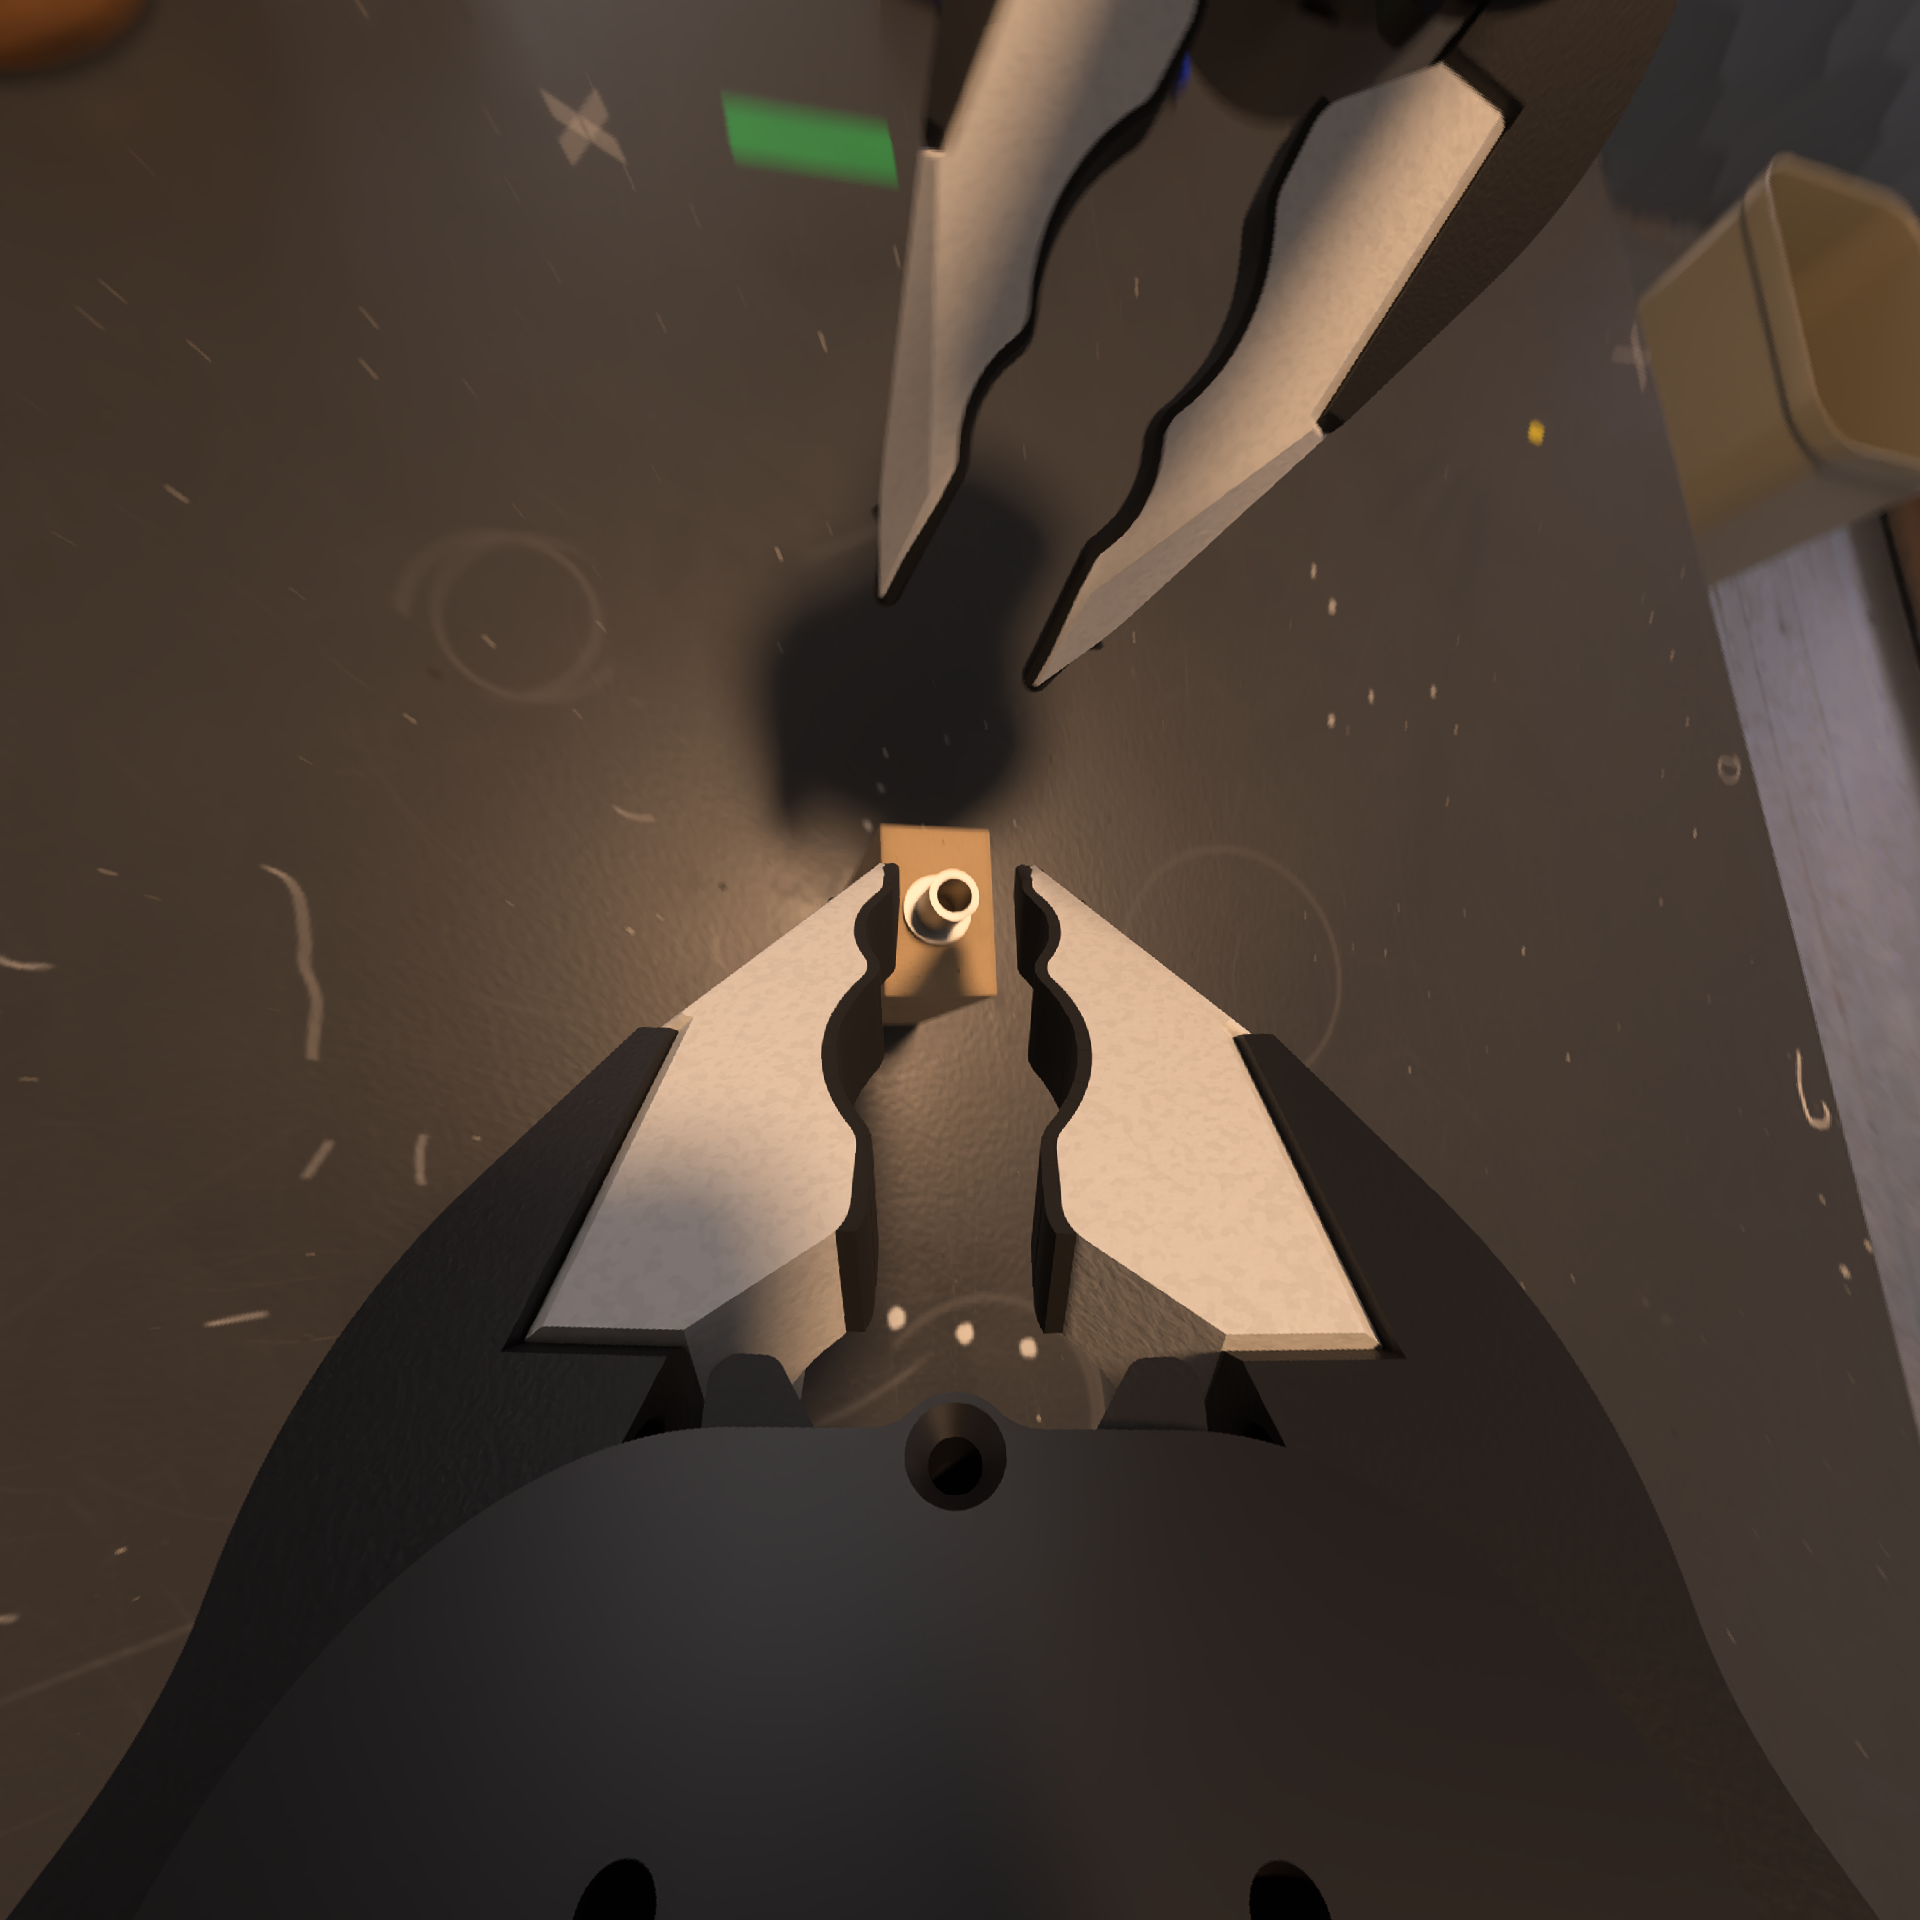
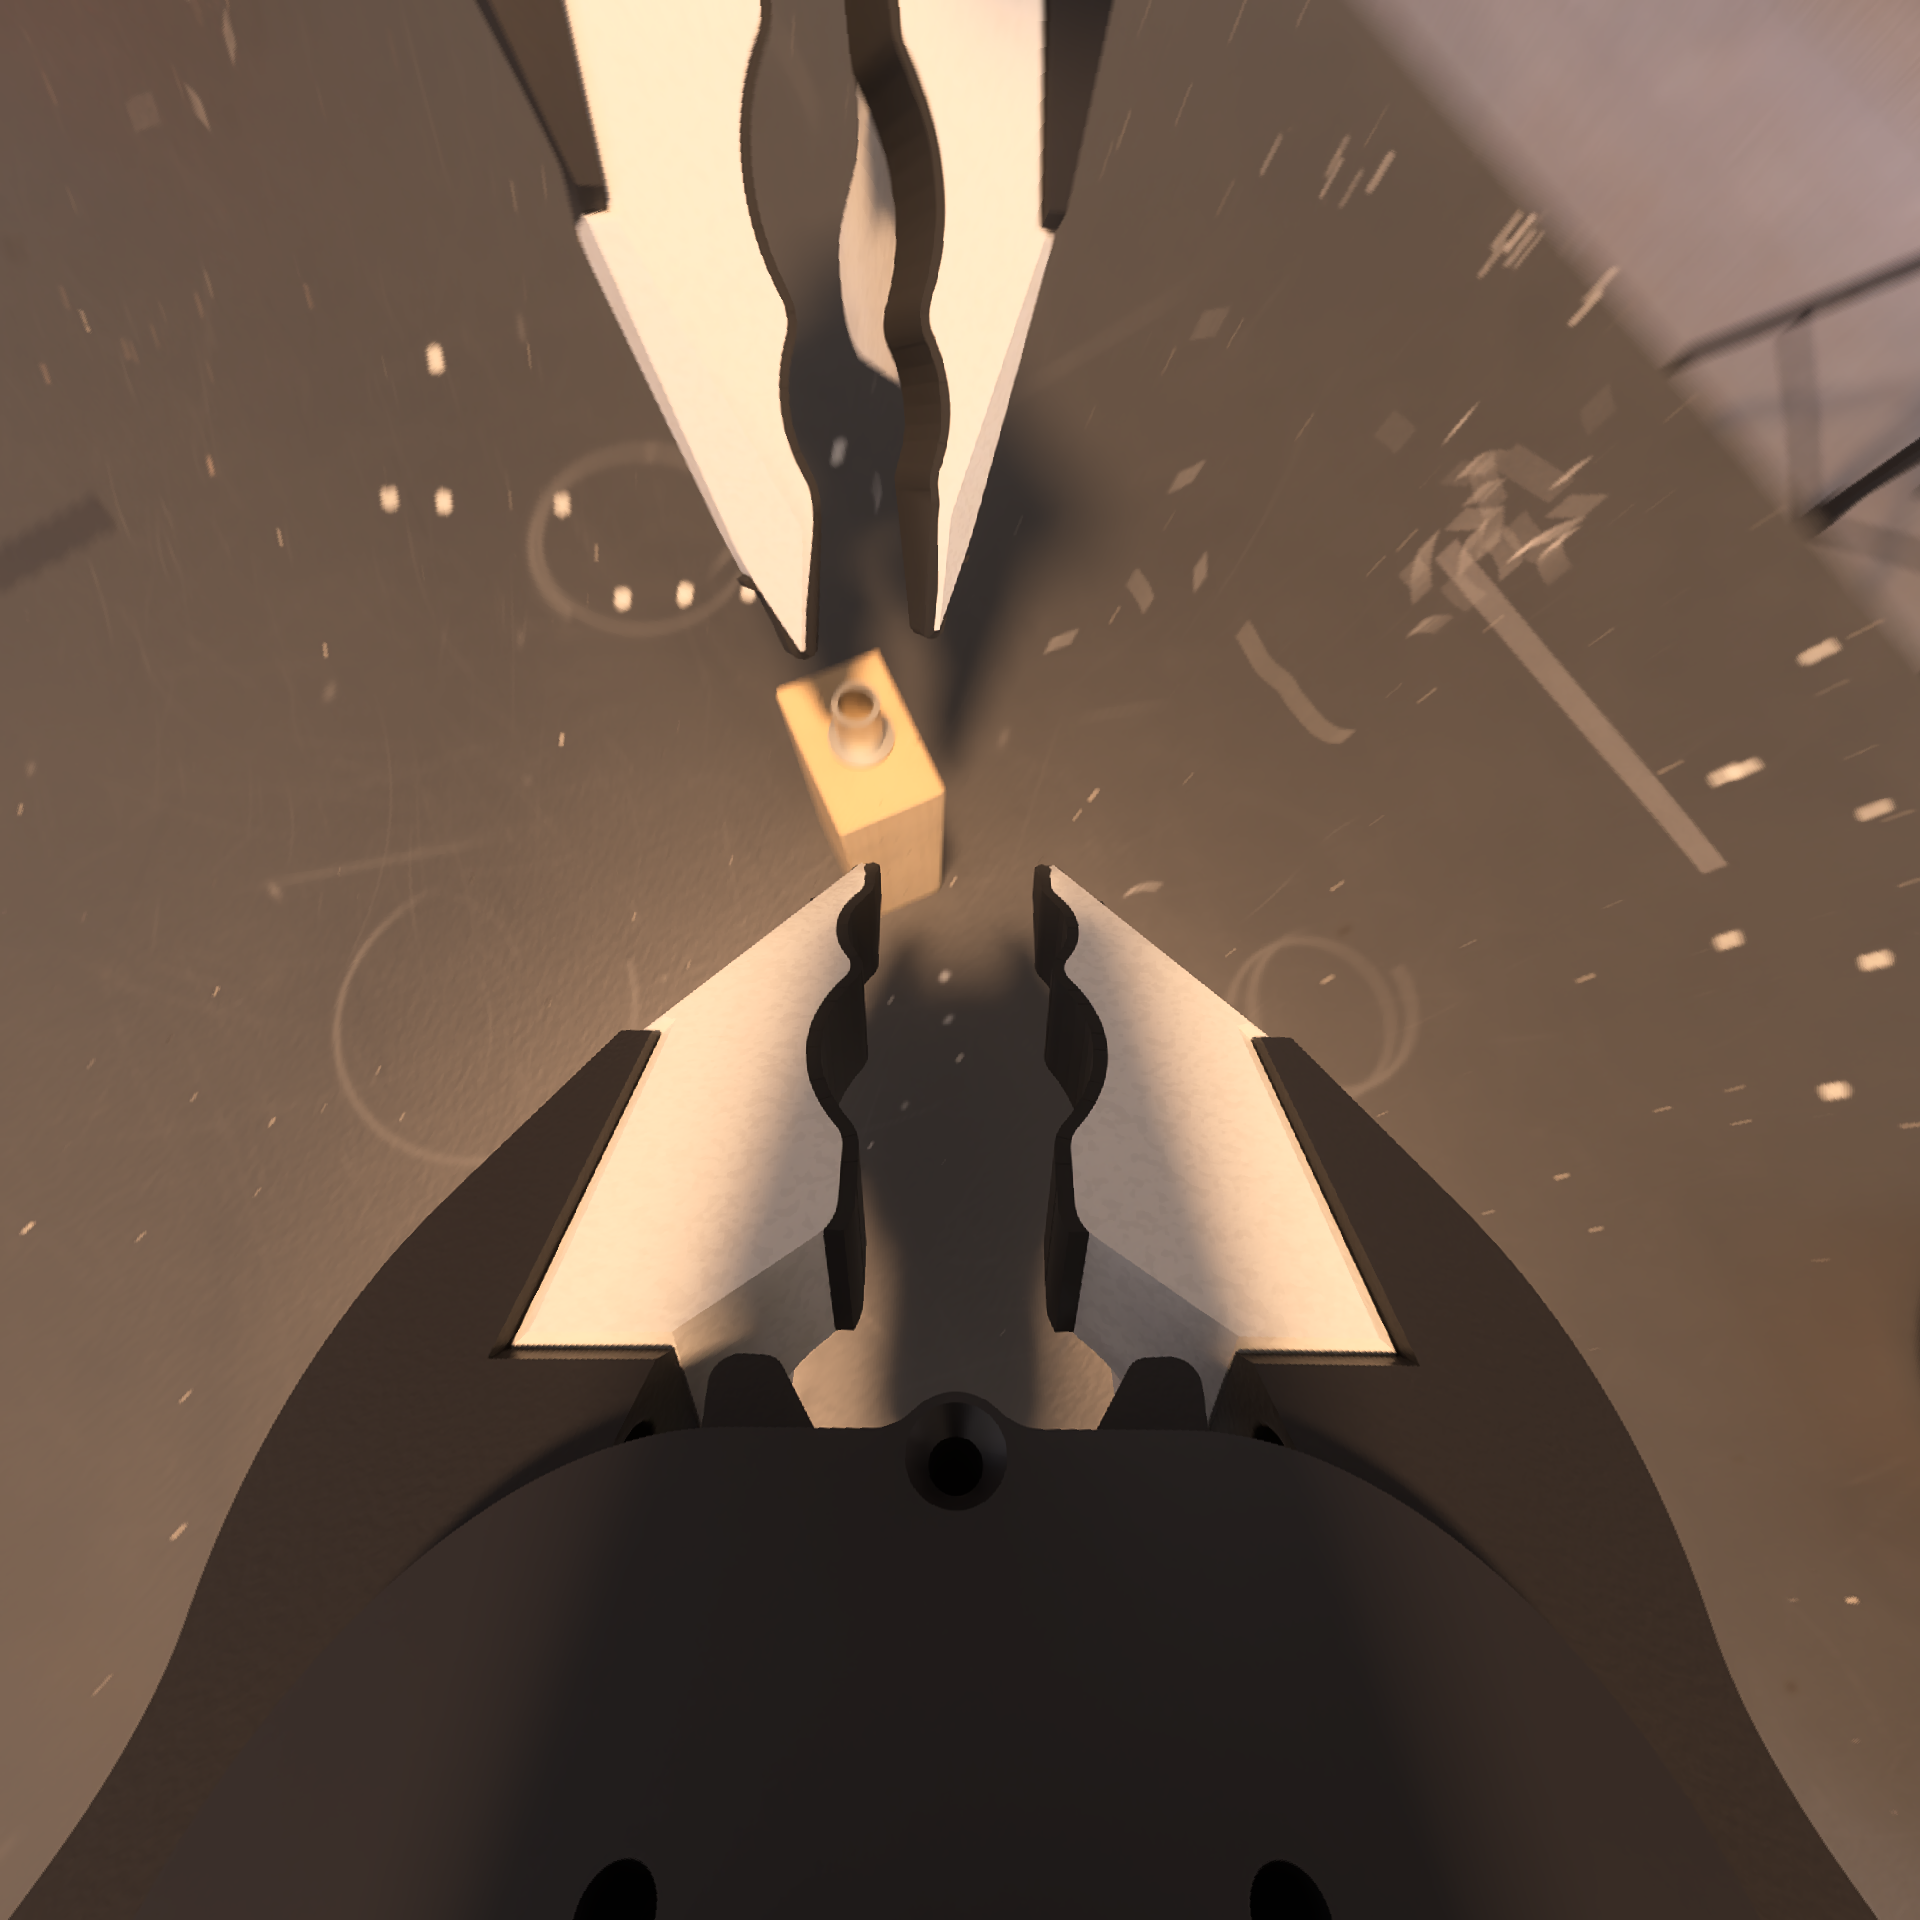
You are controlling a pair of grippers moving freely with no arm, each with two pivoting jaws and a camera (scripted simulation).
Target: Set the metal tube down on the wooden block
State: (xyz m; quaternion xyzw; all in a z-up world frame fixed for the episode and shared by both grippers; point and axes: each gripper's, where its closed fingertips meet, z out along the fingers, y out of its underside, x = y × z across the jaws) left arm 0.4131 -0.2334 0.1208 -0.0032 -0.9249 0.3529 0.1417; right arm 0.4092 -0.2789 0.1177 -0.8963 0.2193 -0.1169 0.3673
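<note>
A small flanged metal tube [image 1: 940,906] stands upright on the top face of a wooden block [image 1: 971,961] on the dark table. My left gripper [image 1: 954,881] is open above them, its fingertips on either side of the tube and apart from it. My right gripper [image 1: 961,644] shows farther off in the same view, open and empty. In the right wrist view the tube [image 2: 858,720] stands on the block [image 2: 873,790] just beyond my open right gripper [image 2: 956,878]. The left gripper [image 2: 864,632] hangs open above the block's far end.
A beige open bin [image 1: 1797,353] sits on a pale plank [image 1: 1839,769] at the right. A green strip [image 1: 808,140] lies on the table at the back. An orange object [image 1: 52,31] shows at the top left corner. The table is scuffed and marked.
</note>
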